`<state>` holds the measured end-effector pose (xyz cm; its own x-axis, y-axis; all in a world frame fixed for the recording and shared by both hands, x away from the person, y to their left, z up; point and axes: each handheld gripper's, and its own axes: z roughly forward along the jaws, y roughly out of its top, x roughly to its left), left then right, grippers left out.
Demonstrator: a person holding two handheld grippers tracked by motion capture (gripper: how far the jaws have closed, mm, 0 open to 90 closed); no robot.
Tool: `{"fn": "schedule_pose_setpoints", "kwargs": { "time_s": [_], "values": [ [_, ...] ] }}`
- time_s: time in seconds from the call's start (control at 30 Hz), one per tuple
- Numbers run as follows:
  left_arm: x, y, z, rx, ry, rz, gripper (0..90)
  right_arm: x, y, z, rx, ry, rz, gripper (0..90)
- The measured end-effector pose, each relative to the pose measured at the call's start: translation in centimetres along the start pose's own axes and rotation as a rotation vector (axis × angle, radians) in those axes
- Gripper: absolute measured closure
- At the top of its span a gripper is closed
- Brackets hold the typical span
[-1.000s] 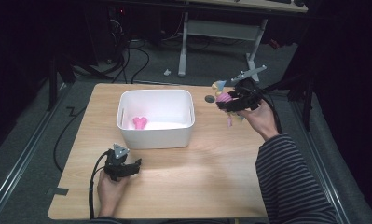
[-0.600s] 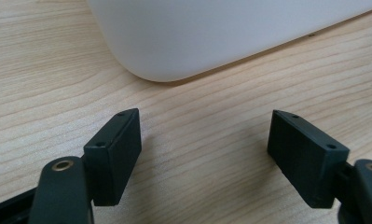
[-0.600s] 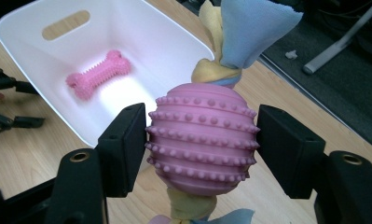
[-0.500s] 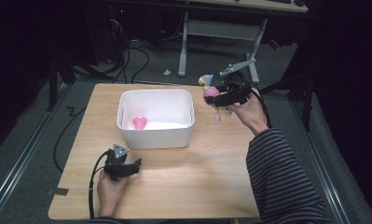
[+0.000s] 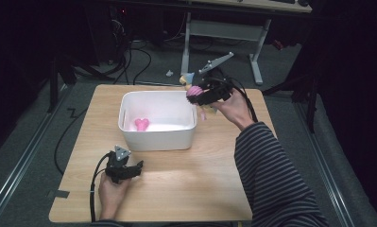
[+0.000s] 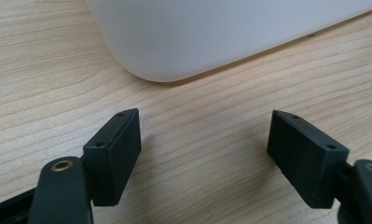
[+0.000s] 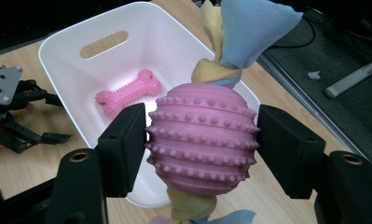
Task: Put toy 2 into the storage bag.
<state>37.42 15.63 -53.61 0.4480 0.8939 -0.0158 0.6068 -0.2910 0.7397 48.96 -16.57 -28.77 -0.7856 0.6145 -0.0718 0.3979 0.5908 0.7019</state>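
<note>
Your right claw (image 7: 202, 140) is clenched on the pink knobbed ball (image 7: 203, 140) with cloth tails, held over the white bin's (image 5: 129, 135) right rim, seemingly just above it. A pink bone (image 7: 129, 93) lies inside, while your left claw (image 6: 204, 156) rests released on the counter (image 5: 186, 184) before the bin.

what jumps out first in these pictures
The pink studded ball, with yellow and blue cloth knotted through it, stands out first: the right hand-held gripper clamps it above the far right corner of the white tub. Next comes the pink bone lying inside the tub. The left hand-held gripper rests open on the table in front of it.
</note>
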Motion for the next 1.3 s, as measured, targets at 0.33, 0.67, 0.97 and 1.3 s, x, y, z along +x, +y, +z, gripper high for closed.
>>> {"fn": "schedule_pose_setpoints", "kwargs": {
  "time_s": [0.33,0.67,0.97,1.3],
  "values": [
    [0.0,0.0,0.0,0.000,0.001,0.000,25.9,2.0,2.0,3.2,0.023,0.044,-0.042,34.8],
    [0.0,0.0,0.0,0.000,0.001,-0.001,25.8,2.6,1.8,6.8,0.065,0.063,-0.054,34.6],
    [0.0,0.0,0.0,0.000,0.001,-0.001,25.8,2.8,0.7,8.3,0.110,0.087,-0.061,34.5],
    [0.0,0.0,0.0,0.001,0.002,0.001,25.8,3.3,-0.3,8.9,0.142,0.140,-0.069,34.2]
  ]
}}
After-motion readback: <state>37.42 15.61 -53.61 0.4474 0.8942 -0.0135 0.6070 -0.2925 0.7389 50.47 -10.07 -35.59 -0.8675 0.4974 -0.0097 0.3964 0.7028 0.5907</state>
